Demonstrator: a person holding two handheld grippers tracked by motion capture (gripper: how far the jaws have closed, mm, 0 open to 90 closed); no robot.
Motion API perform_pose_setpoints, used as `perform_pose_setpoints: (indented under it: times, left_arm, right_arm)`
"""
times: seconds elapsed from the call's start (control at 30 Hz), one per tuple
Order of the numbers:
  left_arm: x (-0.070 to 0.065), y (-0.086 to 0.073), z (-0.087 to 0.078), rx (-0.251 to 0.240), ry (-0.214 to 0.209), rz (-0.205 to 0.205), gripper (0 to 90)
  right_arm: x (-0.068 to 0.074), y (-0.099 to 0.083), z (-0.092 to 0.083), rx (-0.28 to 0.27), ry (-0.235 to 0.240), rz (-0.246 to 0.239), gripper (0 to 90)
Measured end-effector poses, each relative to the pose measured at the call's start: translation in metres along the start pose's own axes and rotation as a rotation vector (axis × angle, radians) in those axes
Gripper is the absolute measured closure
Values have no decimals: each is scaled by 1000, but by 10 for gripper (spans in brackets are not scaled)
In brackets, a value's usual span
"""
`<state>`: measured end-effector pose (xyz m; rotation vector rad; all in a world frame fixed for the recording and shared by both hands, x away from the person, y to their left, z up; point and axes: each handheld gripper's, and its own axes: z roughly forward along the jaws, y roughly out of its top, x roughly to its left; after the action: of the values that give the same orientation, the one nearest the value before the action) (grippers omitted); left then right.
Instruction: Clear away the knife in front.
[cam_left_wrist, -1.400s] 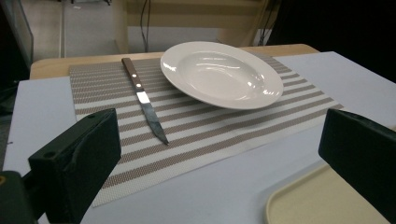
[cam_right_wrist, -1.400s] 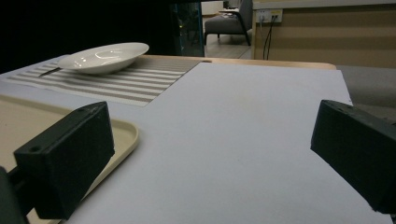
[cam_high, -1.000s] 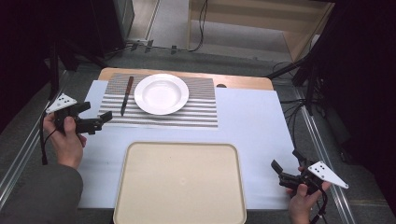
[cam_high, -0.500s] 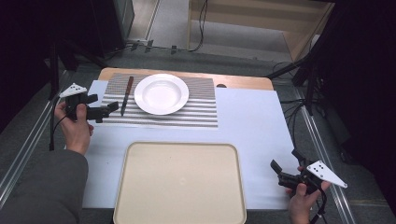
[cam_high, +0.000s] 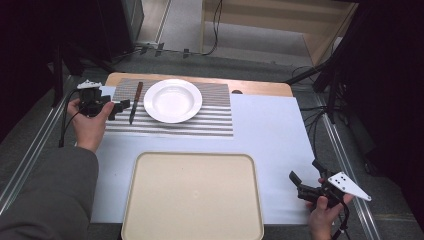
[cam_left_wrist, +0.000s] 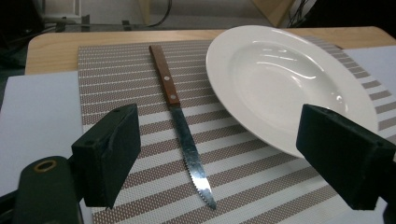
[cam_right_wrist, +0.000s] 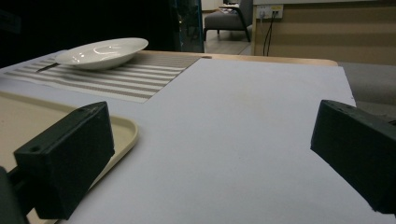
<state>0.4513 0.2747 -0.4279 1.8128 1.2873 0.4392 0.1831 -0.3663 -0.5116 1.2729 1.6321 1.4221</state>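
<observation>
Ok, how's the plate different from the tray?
The plate is round, white and glossy; the tray is rectangular, beige and matte. The plate sits on the striped placemat at the far side, the tray on the white sheet nearer the person. Both are empty.

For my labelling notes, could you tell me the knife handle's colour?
Reddish-brown wood with small metal rivets on the knife, clearest in the left gripper view.

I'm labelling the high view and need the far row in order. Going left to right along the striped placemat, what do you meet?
Left gripper → knife → white plate → bare striped placemat.
</observation>
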Motion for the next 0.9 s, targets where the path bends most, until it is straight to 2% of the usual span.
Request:
perform_pose_setpoints:
  times: [0.17,0.27,0.33,0.43,0.47,0.67,0.8,0.9]
  left_arm:
    - [0,6,13,43,6,-9,167]
    - [1,12,25,77,13,-46,215]
    - [1,14,31,103,18,-48,230]
    - [2,16,37,118,22,-58,261]
    - [3,18,43,146,33,-71,280]
    - [7,21,58,208,68,-96,363]
    - [11,24,68,230,95,-111,453]
    - [12,25,72,236,98,-114,480]
  right_arm:
    - [0,0,0,1,1,0,0]
    - [0,0,1,1,3,2,0]
    - [0,0,1,3,0,4,0]
    - [0,0,1,4,-1,3,0]
    - [0,0,1,5,-2,1,0]
    - [0,0,1,6,-4,5,0]
    - [0,0,1,9,-6,4,0]
    - [1,0,2,10,-8,6,0]
